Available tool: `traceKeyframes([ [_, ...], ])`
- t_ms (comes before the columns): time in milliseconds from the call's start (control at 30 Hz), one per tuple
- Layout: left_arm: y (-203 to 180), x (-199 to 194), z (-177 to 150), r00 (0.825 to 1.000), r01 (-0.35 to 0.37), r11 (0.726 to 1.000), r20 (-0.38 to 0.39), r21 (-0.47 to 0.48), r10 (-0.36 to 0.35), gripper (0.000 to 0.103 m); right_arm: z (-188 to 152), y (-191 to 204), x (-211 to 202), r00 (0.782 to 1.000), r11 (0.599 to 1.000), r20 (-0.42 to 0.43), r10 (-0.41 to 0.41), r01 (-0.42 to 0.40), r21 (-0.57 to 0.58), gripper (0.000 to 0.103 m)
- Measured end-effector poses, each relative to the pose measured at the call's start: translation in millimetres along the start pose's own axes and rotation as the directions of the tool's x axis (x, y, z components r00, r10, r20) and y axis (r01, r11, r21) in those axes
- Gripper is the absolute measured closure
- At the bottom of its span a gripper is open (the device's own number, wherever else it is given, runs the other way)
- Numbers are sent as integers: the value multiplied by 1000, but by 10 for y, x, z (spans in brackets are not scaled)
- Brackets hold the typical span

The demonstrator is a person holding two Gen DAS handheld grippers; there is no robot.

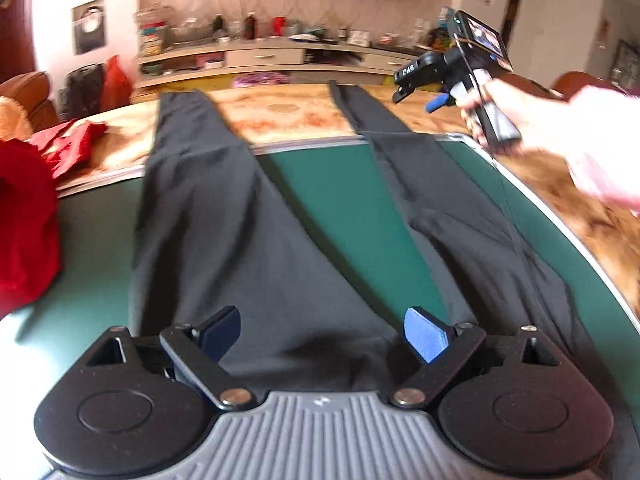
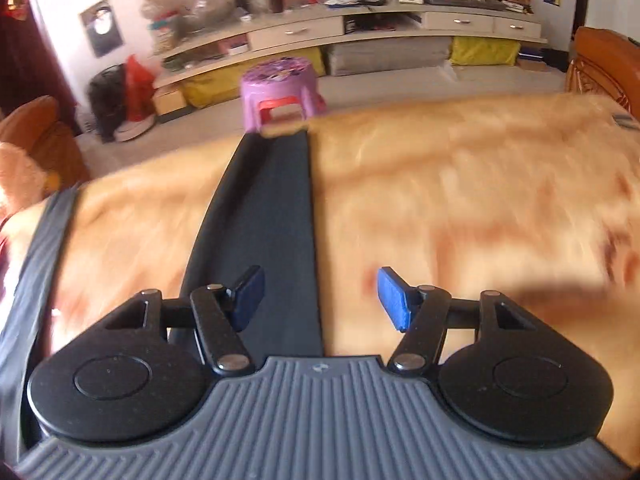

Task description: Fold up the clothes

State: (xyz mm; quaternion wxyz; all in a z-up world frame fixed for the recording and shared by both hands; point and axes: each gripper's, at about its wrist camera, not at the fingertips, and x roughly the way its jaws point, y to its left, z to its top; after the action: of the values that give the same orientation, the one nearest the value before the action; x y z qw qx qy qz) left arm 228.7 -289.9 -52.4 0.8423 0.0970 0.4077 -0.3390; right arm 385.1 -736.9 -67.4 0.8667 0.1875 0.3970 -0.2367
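Dark grey trousers (image 1: 224, 232) lie flat with both legs spread in a V across a green mat (image 1: 352, 208) and onto the marbled table beyond. My left gripper (image 1: 322, 334) is open and empty, just above the trousers near the crotch. My right gripper (image 2: 320, 300) is open and empty, hovering over the far end of one trouser leg (image 2: 276, 216). The right gripper also shows in the left wrist view (image 1: 416, 96), held in a hand above the right leg's end.
Red garments (image 1: 28, 216) lie piled at the left of the mat. The marbled table (image 2: 460, 208) stretches right. A purple stool (image 2: 282, 92) stands past the table's far edge, with a long shelf unit (image 2: 360, 24) behind.
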Motion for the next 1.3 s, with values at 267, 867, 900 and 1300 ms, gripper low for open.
traceKeyframes([
  [267,159,93,-6,992,-53,981,-127,-187,29,10,730,307,926,996,998,-66,-55,53,-40,33],
  [867,179,-18,158,955,-178,907,-289,-382,66,10,1185,346,1282,984,1000,-177,18,-21,-16,100],
  [900,169,-42,168,955,-179,904,-290,-387,65,10,1186,308,1260,986,1000,-168,13,-15,-10,100],
  [1300,-450,-88,194,956,-65,939,-292,-339,-39,10,1541,-110,1240,986,991,-117,-115,106,-83,100],
])
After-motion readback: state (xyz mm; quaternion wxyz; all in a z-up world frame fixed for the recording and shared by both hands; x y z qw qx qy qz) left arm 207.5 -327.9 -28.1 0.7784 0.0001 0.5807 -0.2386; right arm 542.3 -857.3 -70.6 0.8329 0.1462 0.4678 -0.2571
